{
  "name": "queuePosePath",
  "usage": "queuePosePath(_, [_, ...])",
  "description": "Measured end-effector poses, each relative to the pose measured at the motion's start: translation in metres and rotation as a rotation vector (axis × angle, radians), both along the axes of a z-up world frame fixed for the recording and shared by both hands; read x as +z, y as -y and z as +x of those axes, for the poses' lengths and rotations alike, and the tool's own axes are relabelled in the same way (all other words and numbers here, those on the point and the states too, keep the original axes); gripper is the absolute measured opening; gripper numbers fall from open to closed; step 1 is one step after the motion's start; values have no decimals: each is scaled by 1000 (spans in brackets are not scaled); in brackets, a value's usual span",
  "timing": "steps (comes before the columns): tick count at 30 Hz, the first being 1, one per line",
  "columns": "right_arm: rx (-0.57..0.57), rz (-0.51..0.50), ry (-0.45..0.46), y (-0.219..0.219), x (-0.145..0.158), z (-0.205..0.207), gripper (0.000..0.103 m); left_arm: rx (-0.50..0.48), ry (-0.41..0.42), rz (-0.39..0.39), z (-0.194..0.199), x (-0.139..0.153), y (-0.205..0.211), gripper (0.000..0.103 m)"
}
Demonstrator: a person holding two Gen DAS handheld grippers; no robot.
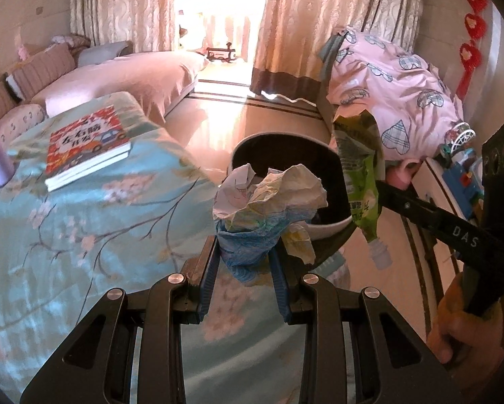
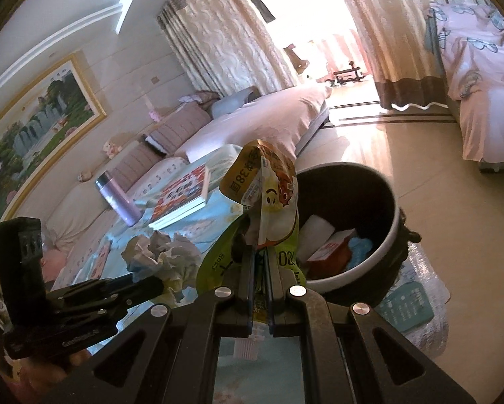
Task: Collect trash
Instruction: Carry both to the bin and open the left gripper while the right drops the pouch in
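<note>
Crumpled paper wad [image 1: 269, 198] clamped in left gripper [image 1: 243, 259], green pouch [image 2: 262, 202] pinched by right gripper [image 2: 260, 262], both beside the bin [image 2: 380, 202]. Light, squashy, likely slick foil; grip mid-body.

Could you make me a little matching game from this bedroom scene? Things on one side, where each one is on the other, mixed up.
Things:
1. crumpled paper
2. green snack pouch
3. red box
4. picture book

Places:
A. lying on the blue floral bedspread
B. inside the round bin
C. pinched in the left gripper
D. pinched in the right gripper

Pairs: 1-C, 2-D, 3-B, 4-A
</note>
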State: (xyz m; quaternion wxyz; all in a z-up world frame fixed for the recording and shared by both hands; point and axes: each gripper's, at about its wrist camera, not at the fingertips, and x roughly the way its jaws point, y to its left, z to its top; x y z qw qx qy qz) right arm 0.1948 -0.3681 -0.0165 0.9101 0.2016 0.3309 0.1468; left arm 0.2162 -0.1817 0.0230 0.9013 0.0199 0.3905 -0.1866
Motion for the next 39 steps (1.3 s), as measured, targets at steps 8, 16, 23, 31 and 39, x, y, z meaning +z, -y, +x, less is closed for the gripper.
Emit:
queuePosePath(8, [-28, -1, -5, 18, -1, 16, 5, -24, 19, 24, 17, 5, 25, 29])
queuePosePath(16, [-46, -12, -14, 29, -3, 29, 5, -30, 12, 38, 34, 3, 40, 29])
queuePosePath(23, [-50, -16, -41, 35, -7, 42, 5, -34, -9, 44, 47, -1, 51, 29])
queuePosePath(31, [-55, -22, -96, 38, -17, 58, 5, -43, -55, 51, 63, -12, 66, 29])
queuePosePath(39, [-51, -37, -135, 35, -22, 67, 5, -40, -75, 63, 71, -17, 70, 29])
